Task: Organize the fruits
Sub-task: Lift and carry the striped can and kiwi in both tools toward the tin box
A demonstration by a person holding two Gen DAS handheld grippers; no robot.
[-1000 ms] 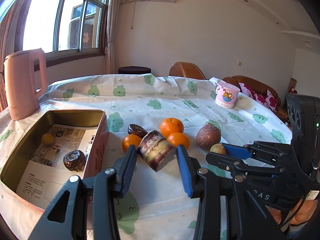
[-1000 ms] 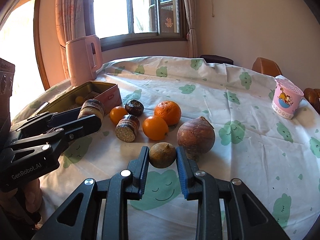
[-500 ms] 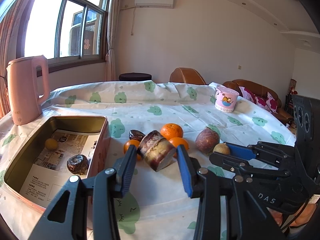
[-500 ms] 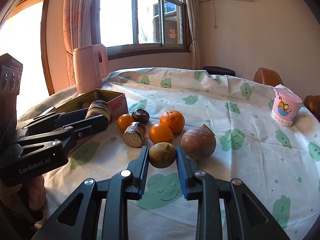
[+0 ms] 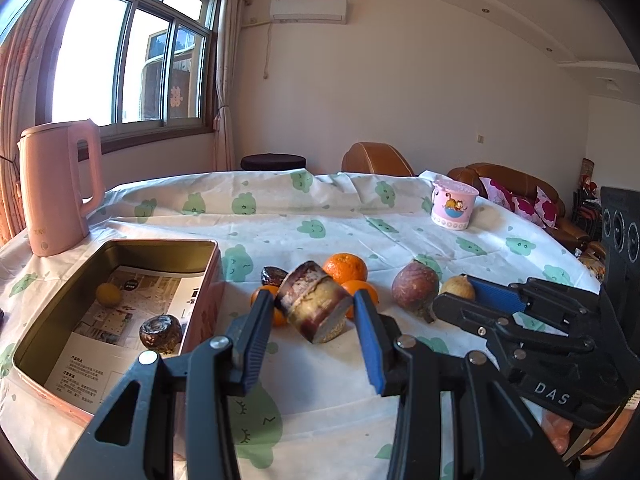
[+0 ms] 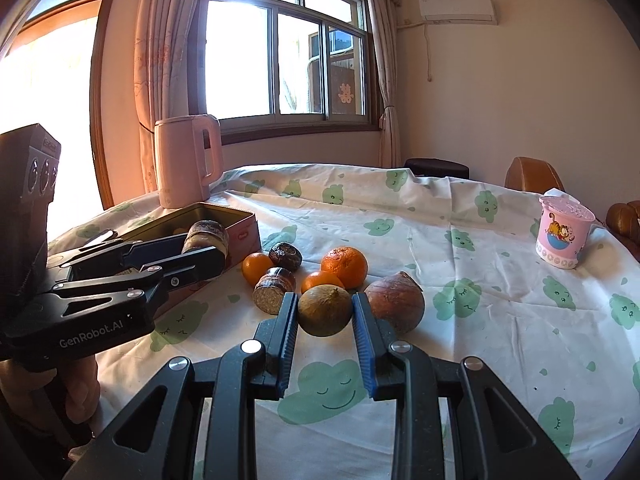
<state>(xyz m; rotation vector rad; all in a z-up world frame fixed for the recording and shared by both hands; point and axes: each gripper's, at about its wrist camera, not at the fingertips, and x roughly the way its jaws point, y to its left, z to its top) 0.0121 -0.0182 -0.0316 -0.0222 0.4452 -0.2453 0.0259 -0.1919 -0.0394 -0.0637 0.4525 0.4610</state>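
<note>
Cloud-print tablecloth (image 6: 460, 280); "GenRobot.AI" left gripper (image 5: 314, 320) clamping cut chunk (image 5: 314, 306), "DAS" right gripper (image 6: 324, 316) clamping brown fruit (image 6: 324, 310).

Pink kettle (image 5: 56, 188), green-cloud tablecloth (image 5: 320, 216), orange tangerines (image 6: 345, 266).

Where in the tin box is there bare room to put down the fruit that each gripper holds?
The tin box has free paper lining in its near corner and along the far wall, between the small yellow fruit and the dark round fruit. The cloth beside the box is crowded with oranges and a cut brown piece.
</note>
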